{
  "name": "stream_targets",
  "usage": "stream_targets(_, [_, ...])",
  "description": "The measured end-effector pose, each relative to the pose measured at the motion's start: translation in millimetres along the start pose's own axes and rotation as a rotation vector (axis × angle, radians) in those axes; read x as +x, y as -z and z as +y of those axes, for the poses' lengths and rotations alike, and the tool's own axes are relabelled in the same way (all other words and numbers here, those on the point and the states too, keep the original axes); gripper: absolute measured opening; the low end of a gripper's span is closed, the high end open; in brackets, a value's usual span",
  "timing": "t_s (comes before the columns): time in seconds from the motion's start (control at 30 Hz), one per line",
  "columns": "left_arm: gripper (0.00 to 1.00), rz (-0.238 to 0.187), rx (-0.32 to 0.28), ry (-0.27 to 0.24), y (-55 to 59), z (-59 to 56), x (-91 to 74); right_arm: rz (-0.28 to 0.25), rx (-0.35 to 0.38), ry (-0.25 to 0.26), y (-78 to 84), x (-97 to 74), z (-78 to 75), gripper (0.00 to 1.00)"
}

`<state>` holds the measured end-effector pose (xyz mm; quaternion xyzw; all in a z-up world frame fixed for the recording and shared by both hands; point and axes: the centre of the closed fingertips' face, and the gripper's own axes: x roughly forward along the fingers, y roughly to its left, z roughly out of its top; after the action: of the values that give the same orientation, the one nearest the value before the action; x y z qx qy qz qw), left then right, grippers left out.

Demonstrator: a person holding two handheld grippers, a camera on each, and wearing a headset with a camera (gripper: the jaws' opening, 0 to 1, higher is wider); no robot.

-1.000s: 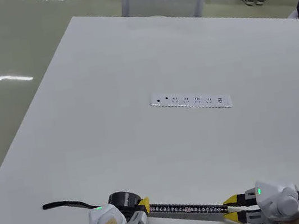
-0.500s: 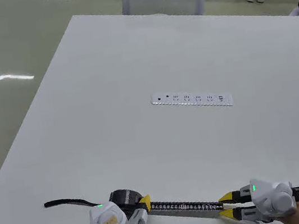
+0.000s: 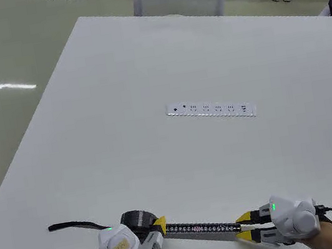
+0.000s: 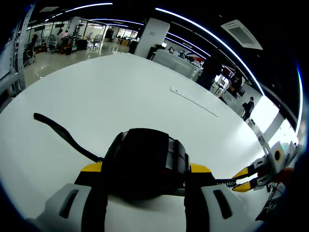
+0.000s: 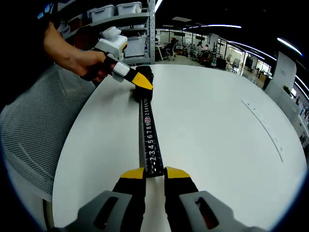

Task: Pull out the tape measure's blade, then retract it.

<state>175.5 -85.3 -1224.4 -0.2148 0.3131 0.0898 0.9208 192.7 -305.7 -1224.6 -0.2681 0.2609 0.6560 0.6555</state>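
Now, surface [image 3: 145, 71]: white and broad; the tape measure lies along its near edge, well apart from everything else.
Power strip [image 3: 211, 110]: flat, mid-surface, far from the work.
Left tool [image 3: 148, 228]: jaws pressed against both sides of the tape measure case, pinning it at near left.
Right tool [image 3: 244, 227]: yellow tips squeezed together on the blade's free end, at near right.
Blade [image 5: 148, 140]: drawn out in a straight line from the case to the right tool, lying low over the surface with its numerals facing up.
Blade handling: probably thin spring steel, stiff along its length but quick to kink if bent sideways. The smooth painted face looks slippery, so the end by the hook is the safest spot to pinch.
Tape measure case [image 4: 145, 162]: black, compact and rigid, likely the heavy part. Gripping its flat sides, as the left tool does, should stop it rolling.
Case handling: the spring inside likely pulls hard, so the blade wants a guided return, not a free snap.
Strap [image 3: 71, 226]: black and limp, trailing left of the case on the surface.
Change: the right tool sits closer to the case than a second ago and less blade shows, while the left tool and case stay put; the retract seems under way.
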Motion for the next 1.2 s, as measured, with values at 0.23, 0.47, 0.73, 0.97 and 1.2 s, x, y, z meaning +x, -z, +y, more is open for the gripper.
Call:
stream_targets(0.23, [0.62, 0.002, 0.000, 0.001, -0.1, -0.1, -0.3, -0.004, -0.002, -0.004, -4.3, 4.6, 0.9, 0.12])
stream_targets(0.47, [0.62, 0.002, 0.000, 0.001, 0.5, 0.7, 0.8, -0.003, -0.007, -0.008, -7.9, 8.8, 1.6, 0.12])
stream_targets(0.73, [0.62, 0.001, -0.002, 0.003, 0.2, 0.1, 0.3, -0.006, -0.008, -0.009, -10.8, 13.6, 1.1, 0.12])
stream_targets(0.97, [0.62, 0.001, -0.002, 0.006, 0.1, 0.3, 0.5, -0.009, -0.010, -0.012, -16.4, 19.3, 2.6, 0.12])
stream_targets(1.2, [0.62, 0.000, -0.005, 0.008, 0.2, 0.6, 1.6, -0.014, -0.012, -0.013, -20.0, 25.2, 2.7, 0.12])
